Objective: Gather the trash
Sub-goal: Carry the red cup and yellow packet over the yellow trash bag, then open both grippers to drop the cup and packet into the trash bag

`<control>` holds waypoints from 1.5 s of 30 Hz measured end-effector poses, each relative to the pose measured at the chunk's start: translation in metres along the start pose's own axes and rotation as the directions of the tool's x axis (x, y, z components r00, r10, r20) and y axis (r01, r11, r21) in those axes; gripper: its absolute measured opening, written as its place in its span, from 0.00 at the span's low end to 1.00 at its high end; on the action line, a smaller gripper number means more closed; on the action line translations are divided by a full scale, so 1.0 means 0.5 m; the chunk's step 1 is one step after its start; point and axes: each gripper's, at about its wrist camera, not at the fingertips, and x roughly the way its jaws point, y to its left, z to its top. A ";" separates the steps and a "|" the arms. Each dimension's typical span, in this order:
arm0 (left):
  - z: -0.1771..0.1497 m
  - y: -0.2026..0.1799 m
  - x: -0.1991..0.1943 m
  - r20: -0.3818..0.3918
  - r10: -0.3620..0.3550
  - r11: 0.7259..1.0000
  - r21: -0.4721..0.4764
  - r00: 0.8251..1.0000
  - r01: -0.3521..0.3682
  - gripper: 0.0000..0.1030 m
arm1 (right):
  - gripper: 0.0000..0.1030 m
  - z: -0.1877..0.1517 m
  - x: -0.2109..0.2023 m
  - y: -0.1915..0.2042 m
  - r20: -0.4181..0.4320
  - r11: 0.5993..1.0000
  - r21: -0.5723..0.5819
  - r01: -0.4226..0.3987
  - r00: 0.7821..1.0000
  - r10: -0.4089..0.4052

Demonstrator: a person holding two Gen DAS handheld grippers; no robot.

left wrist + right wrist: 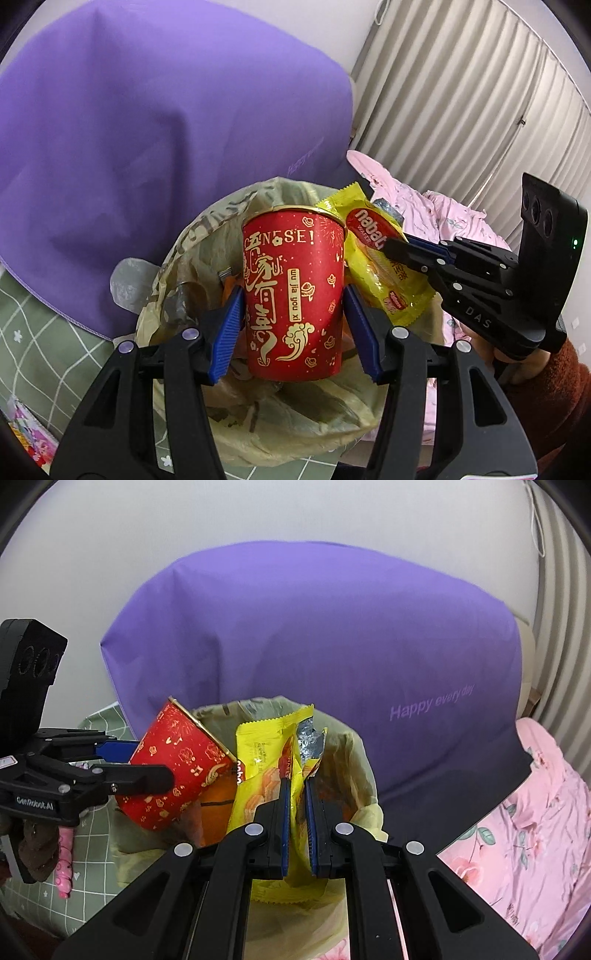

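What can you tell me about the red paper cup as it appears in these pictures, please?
The red paper cup looks like printed paper, with gold characters, clouds and a gold rim. The left gripper holds it by its sides between blue pads. From the right wrist view it tilts, mouth up and away. It hangs over the bin lined with a yellowish bag, beside the yellow wafer wrapper. Its inside is hidden.

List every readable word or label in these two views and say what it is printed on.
"NESE!" and "xi you jia wu": red paper cup; its gold characters I cannot read.
"nabati WAFER": yellow wrapper.
"Happy every day": purple cover.
"DAS": right gripper.
"GenRobot.AI": left gripper.
Wrapper's small print: too blurred.
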 end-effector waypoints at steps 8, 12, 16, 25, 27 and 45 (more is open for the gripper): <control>-0.002 0.020 0.017 -0.019 0.013 1.000 -0.023 1.000 -0.014 0.50 | 0.09 -0.007 0.015 -0.009 -0.021 1.000 -0.003 -0.009 1.000 0.009; -0.004 0.019 0.005 -0.018 0.014 1.000 -0.022 1.000 -0.014 0.51 | 0.09 -0.008 0.016 -0.004 -0.024 1.000 -0.015 -0.003 1.000 0.003; -0.003 0.020 0.005 -0.020 0.005 0.999 -0.031 1.000 -0.006 0.53 | 0.10 -0.010 0.013 0.002 -0.030 1.000 -0.020 0.001 1.000 -0.001; -0.007 0.046 -0.064 0.057 -0.010 0.995 -0.095 0.998 0.015 0.56 | 0.39 -0.021 -0.025 0.009 0.001 0.999 -0.016 0.048 0.999 -0.048; -0.014 0.050 -0.092 0.093 0.020 0.995 -0.103 0.995 -0.011 0.56 | 0.39 -0.021 -0.037 0.012 0.014 0.998 -0.010 0.056 0.998 -0.056; -0.193 0.160 -0.275 0.185 0.370 0.912 -0.259 0.910 -0.318 0.56 | 0.40 0.026 -0.099 0.154 0.149 0.998 -0.066 0.017 0.989 -0.007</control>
